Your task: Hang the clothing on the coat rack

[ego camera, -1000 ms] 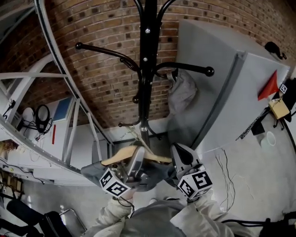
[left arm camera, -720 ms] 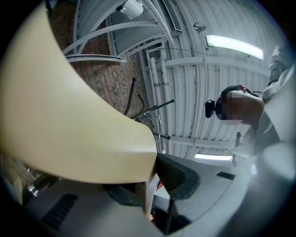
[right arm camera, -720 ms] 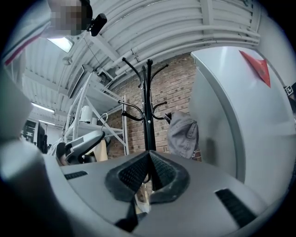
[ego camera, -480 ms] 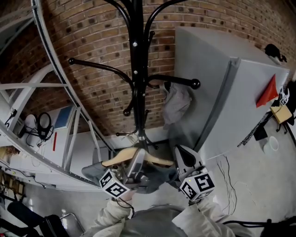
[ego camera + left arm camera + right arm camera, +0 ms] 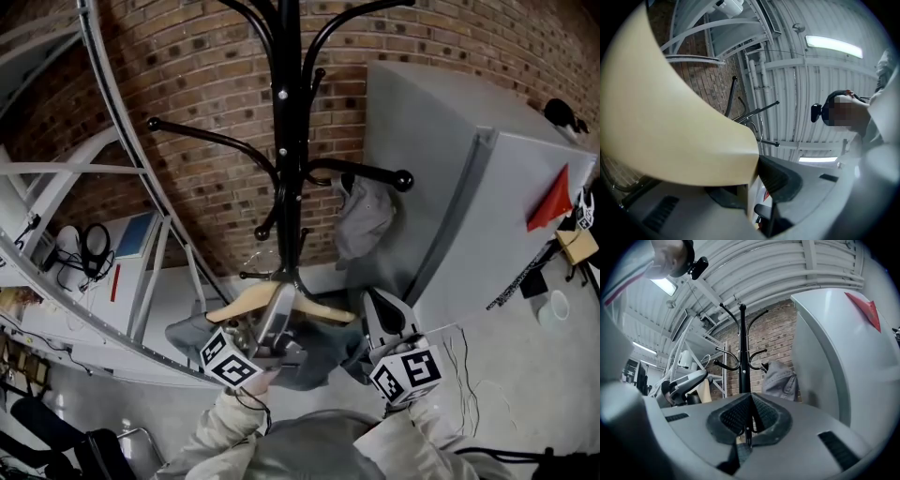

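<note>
**A:** Head view first. What have you got?

**B:** My left gripper (image 5: 267, 339) is clamped on the wooden hanger (image 5: 281, 302), low in front of the coat rack (image 5: 289, 141). The grey garment (image 5: 314, 361) drapes from that hanger. My right gripper (image 5: 384, 323) sits at the garment's end, right of the rack's pole. A second garment (image 5: 366, 211) hangs from the rack's right arm.

**A:** And the left gripper view?

**B:** The hanger's pale wood (image 5: 670, 126) fills the left side. My left gripper (image 5: 754, 173) has its jaws pressed on the wood, one ribbed pad (image 5: 780, 177) against its edge. The rack's arms (image 5: 757, 110) show beyond.

**A:** The right gripper view?

**B:** My right gripper (image 5: 749, 401) has its jaws drawn together, pads meeting at the tips, with nothing I can make out between them. The coat rack (image 5: 742, 357) stands straight ahead, the second garment (image 5: 780, 380) right of its pole, the hanger (image 5: 702, 391) left of it
</note>
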`<state>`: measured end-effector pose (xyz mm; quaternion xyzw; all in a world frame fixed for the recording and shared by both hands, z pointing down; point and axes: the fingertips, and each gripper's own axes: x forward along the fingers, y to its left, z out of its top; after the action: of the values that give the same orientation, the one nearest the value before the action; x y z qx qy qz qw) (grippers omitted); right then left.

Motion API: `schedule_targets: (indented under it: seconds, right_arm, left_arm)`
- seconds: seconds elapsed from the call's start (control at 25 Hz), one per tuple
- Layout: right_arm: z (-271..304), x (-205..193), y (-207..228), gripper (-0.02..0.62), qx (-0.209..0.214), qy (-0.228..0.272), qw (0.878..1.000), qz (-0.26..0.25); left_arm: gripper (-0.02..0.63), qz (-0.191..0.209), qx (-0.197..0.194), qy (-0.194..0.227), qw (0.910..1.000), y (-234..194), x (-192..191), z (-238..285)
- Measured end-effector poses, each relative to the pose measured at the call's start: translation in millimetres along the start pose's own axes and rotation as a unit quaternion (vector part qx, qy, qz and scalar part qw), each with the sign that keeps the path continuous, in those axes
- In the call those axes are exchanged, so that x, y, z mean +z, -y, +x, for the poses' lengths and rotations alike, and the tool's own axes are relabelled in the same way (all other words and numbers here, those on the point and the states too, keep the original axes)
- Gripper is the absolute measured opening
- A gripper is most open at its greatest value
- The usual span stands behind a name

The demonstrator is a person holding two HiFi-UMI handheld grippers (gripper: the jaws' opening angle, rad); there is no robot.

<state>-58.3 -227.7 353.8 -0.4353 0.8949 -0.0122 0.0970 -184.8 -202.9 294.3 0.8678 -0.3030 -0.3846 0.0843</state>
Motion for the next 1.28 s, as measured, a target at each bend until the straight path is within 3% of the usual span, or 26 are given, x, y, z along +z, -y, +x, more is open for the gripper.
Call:
schedule_targets:
  seconds: [0.56, 1.28]
  right_arm:
    - [12.8, 8.8, 13.9, 0.025, -0.012, 0.011, 1.000, -0.012]
    - [15.8, -10.1, 34.5, 0.025, -0.035, -0.005, 0.999, 0.009]
  left_arm:
    - [0.091, 0.015, 0.007, 0.005, 0.9998, -23.4, 11.8, 22.5]
    - [0.091, -0.015, 0.015, 0.002, 0.9998, -64.0, 0.1, 35.7]
